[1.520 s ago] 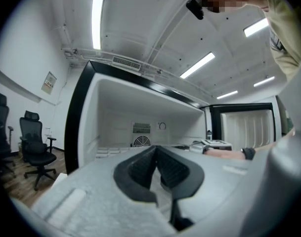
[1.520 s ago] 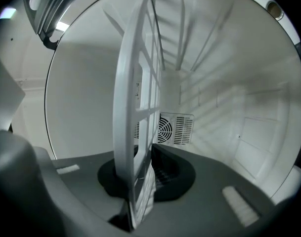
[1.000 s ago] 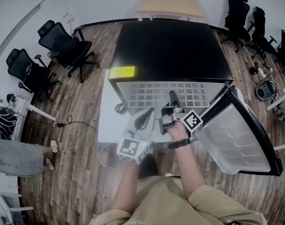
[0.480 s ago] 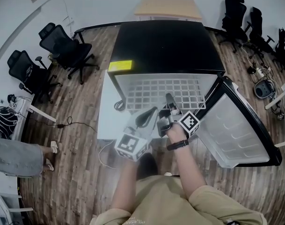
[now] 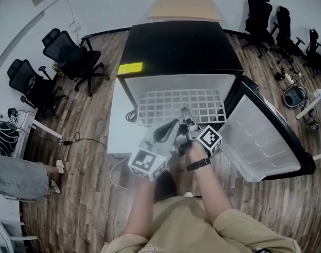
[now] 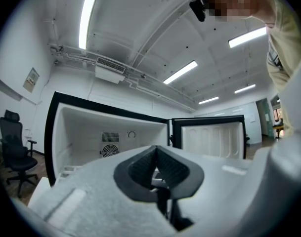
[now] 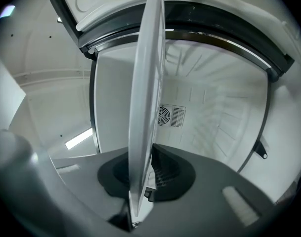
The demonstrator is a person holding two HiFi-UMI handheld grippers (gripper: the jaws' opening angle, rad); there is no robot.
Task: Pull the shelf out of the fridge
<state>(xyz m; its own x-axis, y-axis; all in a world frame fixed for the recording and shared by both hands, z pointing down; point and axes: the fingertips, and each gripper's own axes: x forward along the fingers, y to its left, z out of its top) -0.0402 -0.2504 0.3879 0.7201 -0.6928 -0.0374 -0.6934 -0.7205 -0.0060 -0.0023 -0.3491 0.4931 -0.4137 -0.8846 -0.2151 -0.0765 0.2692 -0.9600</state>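
Fridge (image 5: 181,46) open, right gripper (image 7: 140,180) jaws clamp shelf (image 7: 149,73) edge.

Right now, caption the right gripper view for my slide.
Right gripper clamped on the edge of the white shelf, open fridge behind.

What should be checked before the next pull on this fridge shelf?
1. Right gripper shut on the shelf front edge: ok.
2. Fridge door swung wide, off the shelf's path: ok.
3. Shelf bare, nothing to slide off: ok.
4. Left gripper empty: ok.
5. Left gripper clear of the shelf: cannot tell.
6. Shelf's rear free of the fridge: cannot tell.
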